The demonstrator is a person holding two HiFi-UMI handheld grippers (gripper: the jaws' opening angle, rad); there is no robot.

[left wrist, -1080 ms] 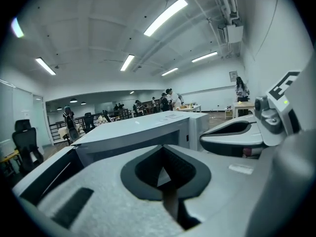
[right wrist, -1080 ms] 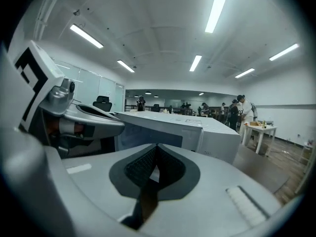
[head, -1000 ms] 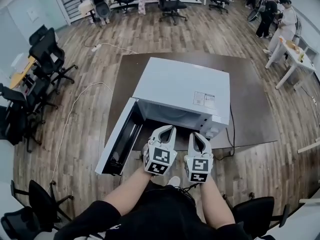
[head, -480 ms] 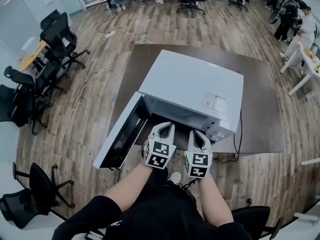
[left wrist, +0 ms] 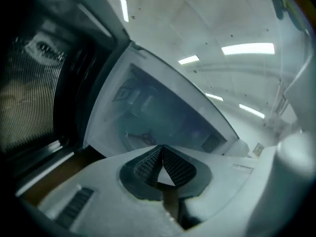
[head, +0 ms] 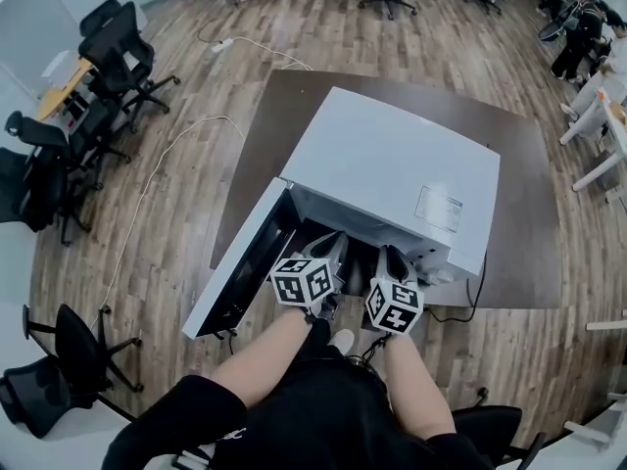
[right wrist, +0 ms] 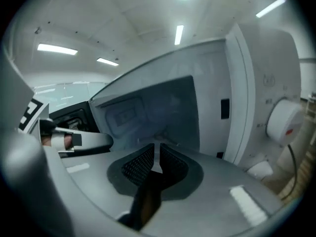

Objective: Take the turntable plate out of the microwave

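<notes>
Both grippers at the mouth of the white boxy microwave oven (head: 392, 179), door (head: 235, 267) swung open.
We read left gripper (left wrist: 160, 151) jaws pressed together; right gripper (right wrist: 157, 154) jaws opening, narrow gap, nothing between. Inside, the clear glass turntable plate (left wrist: 140, 138) shows faintly on the cavity floor.

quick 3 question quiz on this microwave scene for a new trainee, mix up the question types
1. True or false: the door of the white box-shaped microwave oven stands open.
2. The microwave rests on: A) a dark brown tabletop; B) the wooden floor; C) a black office chair.
3. How do the jaws of the left hand-held gripper stand: apart or together?

Key: 1 true; 2 A; 3 together, with nothing between them.
</notes>
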